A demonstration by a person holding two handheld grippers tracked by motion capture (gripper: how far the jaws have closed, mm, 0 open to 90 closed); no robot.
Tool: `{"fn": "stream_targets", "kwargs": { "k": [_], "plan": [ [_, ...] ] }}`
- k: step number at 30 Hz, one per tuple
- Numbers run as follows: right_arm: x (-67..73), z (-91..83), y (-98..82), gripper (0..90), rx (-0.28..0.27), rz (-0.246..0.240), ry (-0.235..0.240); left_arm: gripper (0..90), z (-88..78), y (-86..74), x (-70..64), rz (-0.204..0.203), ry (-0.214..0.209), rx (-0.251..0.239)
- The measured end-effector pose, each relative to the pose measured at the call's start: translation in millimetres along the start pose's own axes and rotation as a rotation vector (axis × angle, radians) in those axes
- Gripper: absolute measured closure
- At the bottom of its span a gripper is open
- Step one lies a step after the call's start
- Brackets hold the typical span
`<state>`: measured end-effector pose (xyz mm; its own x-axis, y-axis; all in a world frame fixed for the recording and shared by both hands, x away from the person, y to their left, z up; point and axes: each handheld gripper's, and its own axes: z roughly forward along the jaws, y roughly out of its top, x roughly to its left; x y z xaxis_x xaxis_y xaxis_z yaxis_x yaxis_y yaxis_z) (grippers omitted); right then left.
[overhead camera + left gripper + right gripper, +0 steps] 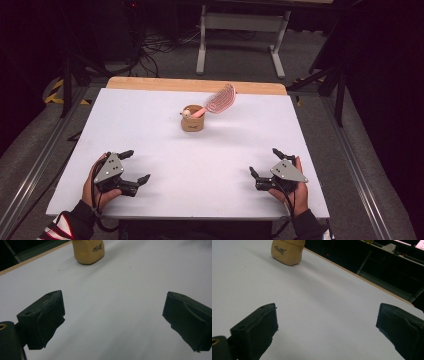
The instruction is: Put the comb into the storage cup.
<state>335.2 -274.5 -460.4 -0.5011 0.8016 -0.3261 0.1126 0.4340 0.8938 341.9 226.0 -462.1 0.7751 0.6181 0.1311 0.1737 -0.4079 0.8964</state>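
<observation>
A small tan cup (192, 122) stands upright on the white table (150, 135) at mid-depth, a little left of centre. A pink slotted spatula (219, 100) leans out of it to the right. The cup's base with dark lettering appears in the left gripper view (88, 251) and the right gripper view (286, 251). My left gripper (137, 166) rests near the front left, held in a hand, jaws wide apart and empty (113, 320). My right gripper (265, 162) sits near the front right, also open and empty (327, 326).
A wooden strip (195, 85) runs along the table's far edge. Beyond it stand a white table frame (240, 30) and floor cables (155, 47). Metal rails (350, 160) flank both sides. Dark desks (387, 262) lie past the right edge.
</observation>
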Motion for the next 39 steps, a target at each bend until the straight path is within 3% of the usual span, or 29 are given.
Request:
{"fn": "stream_targets", "kwargs": {
  "k": [6,18,39],
  "plan": [
    [4.8,-1.5,6.0,4.1,-0.018,-0.021,-0.001,4.8,-0.7,-0.7,0.0,0.003,-0.003,0.005],
    [5.9,-4.3,8.0,4.3,-0.031,-0.012,-0.011,4.2,-1.0,0.8,-2.9,0.012,-0.001,-0.009],
    [-0.1,-0.9,7.7,4.8,-0.026,0.037,-0.027,4.0,4.2,1.1,6.5,0.002,-0.005,-0.004]
  ]
}}
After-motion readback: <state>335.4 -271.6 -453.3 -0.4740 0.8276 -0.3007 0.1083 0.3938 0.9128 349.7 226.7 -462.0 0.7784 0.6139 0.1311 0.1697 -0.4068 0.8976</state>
